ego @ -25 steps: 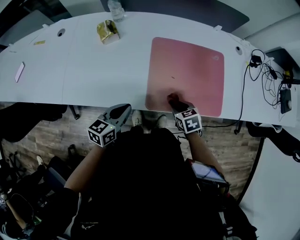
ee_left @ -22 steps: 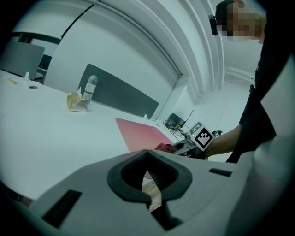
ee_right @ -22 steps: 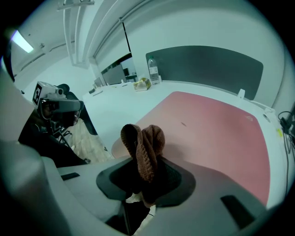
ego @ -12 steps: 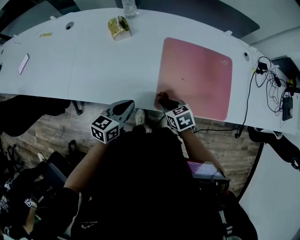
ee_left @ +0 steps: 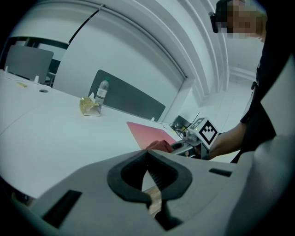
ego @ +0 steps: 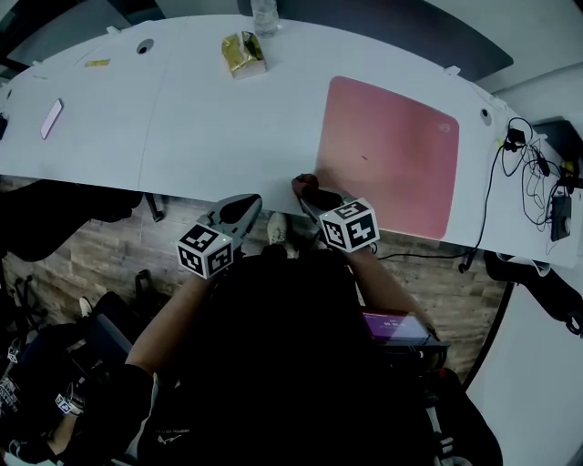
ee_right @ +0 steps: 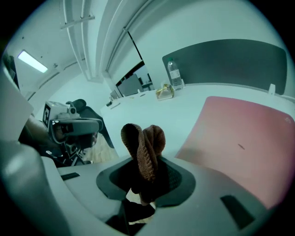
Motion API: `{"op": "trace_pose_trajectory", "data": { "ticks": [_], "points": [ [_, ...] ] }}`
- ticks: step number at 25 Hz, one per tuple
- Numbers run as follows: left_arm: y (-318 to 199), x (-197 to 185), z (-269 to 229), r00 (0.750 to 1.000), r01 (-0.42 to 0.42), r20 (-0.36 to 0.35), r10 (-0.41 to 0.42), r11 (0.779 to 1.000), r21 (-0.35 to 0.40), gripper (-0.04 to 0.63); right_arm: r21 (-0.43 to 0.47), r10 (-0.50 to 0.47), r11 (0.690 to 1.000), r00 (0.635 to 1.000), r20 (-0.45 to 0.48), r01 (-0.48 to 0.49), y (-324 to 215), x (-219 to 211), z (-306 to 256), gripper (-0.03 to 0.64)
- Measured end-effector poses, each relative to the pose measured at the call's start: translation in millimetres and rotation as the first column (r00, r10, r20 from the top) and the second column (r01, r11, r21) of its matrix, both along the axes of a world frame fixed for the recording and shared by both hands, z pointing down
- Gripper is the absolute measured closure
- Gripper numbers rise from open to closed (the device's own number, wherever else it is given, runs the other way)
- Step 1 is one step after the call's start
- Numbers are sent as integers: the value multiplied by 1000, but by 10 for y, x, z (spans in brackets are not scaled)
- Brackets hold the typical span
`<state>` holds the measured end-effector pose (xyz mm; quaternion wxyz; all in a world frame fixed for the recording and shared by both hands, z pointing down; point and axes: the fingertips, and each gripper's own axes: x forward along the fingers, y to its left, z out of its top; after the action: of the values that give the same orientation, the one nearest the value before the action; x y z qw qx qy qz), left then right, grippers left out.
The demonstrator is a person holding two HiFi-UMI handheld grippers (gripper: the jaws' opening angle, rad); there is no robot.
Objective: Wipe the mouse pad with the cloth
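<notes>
Right gripper view: your right gripper [ee_right: 146, 171] is clamped on the cloth [ee_right: 143, 140]. The mouse pad [ee_right: 244, 138] lies just ahead, to its right. Your left gripper [ee_left: 148, 156], jaws together, is farther off.

The mouse pad [ego: 387, 155] is laid on the surface's [ego: 209, 127] right part; a packet [ego: 242, 53] and bottle [ego: 264, 14] are set far left of it. The cloth [ego: 303, 184] is held at its near-left corner by the right hand-held gripper [ego: 312, 196].
</notes>
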<state>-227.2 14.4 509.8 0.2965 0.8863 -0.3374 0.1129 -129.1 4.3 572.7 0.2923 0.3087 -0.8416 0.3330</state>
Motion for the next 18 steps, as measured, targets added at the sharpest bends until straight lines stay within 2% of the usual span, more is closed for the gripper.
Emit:
{"op": "trace_pose_trajectory", "data": {
  "ticks": [4, 9, 18],
  "points": [
    [-46, 18, -42, 1000, -12, -3, 12, 1000, 10, 588, 23, 63, 998, 997, 34, -63, -306, 137, -52, 491],
    [-106, -12, -76, 1000, -22, -5, 22, 1000, 22, 587, -45, 147, 989, 984, 102, -143, -578, 267, 9, 491],
    [-214, -74, -41, 999, -48, -8, 48, 999, 24, 587, -58, 207, 977, 977, 46, -204, -641, 456, 140, 492]
  ]
}}
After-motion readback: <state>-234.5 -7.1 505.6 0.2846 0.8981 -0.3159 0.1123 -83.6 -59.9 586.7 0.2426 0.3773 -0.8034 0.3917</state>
